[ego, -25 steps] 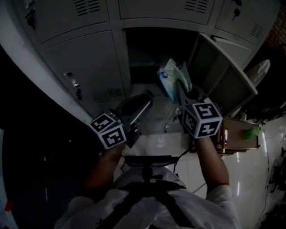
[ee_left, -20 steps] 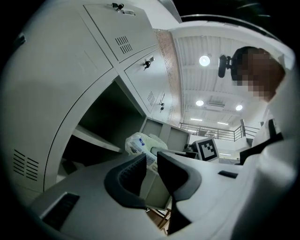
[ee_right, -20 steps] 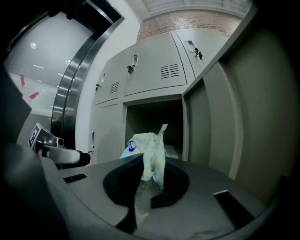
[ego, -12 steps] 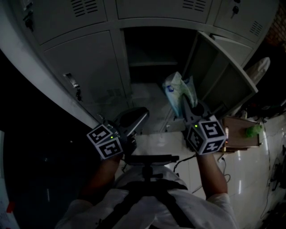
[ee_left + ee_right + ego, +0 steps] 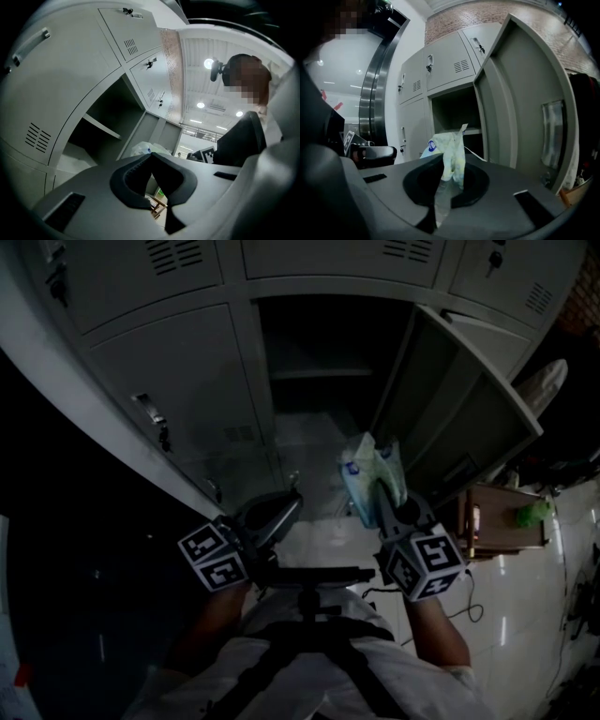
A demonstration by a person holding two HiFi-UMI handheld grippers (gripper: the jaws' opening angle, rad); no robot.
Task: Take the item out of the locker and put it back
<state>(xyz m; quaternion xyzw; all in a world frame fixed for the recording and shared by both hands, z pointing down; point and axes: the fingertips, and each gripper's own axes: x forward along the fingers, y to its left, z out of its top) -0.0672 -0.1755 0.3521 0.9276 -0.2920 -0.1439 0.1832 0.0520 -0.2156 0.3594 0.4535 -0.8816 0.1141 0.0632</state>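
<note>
Two grippers are hanging low in the head view, beneath the open locker, whose door is standing wide at the right of the frame. The right gripper is pinching a soft packet, pale green and white with a blue mark. In the right gripper view its jaws are pressed together on a thin fold of the wrapper, and most of the packet is standing above them. The packet is out of the locker, just right of centre in the head view, below the dark compartment and beside the door. The left gripper is carrying nothing. Its jaws have just been closing, and in the left gripper view they are now meeting at their tips with nothing between them.

The take-out half is looking done, and the return is what is remaining. The main risk is lying in that grip: only a strip of slippery film is being held, so a quick swing upward could pull it free and drop the packet to the floor. The loose upper part could also catch on the shelf or the door edge while going in, and fold or tear. With the left gripper shut, nothing is standing ready to steady it.
</note>
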